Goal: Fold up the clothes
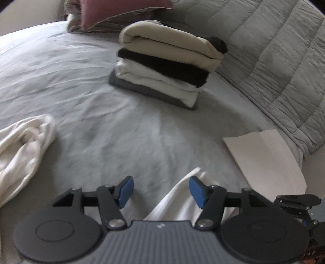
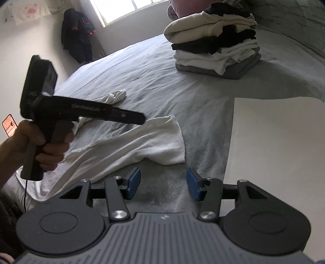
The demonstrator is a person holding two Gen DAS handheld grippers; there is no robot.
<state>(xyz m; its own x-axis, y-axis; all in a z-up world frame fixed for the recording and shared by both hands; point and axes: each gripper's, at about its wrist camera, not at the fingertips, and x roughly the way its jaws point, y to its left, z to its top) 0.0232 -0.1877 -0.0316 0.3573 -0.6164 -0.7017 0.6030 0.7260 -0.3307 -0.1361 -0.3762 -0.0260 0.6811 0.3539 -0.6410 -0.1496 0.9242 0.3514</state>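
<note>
A crumpled white garment (image 2: 121, 148) lies on the grey bed sheet (image 2: 154, 81), with a twisted end (image 2: 115, 96) further back. My left gripper (image 1: 161, 190) is open, and a fold of the white garment (image 1: 178, 203) rises between its blue pads, close to the right pad (image 1: 197, 192). Another bunched part (image 1: 20, 148) lies to its left. In the right wrist view a hand (image 2: 48, 144) holds the left gripper (image 2: 140, 118) above the garment. My right gripper (image 2: 163, 184) stands open over bare sheet just right of the garment's edge, with nothing between its fingers.
A stack of folded clothes (image 1: 166, 67) in cream, black, white and grey sits further back on the bed. A quilted grey blanket (image 1: 274, 61) lies on the right. A flat white piece (image 2: 274, 152) covers the near right. Pillows (image 1: 121, 14) are at the back; a dark jacket (image 2: 78, 34) hangs on the wall.
</note>
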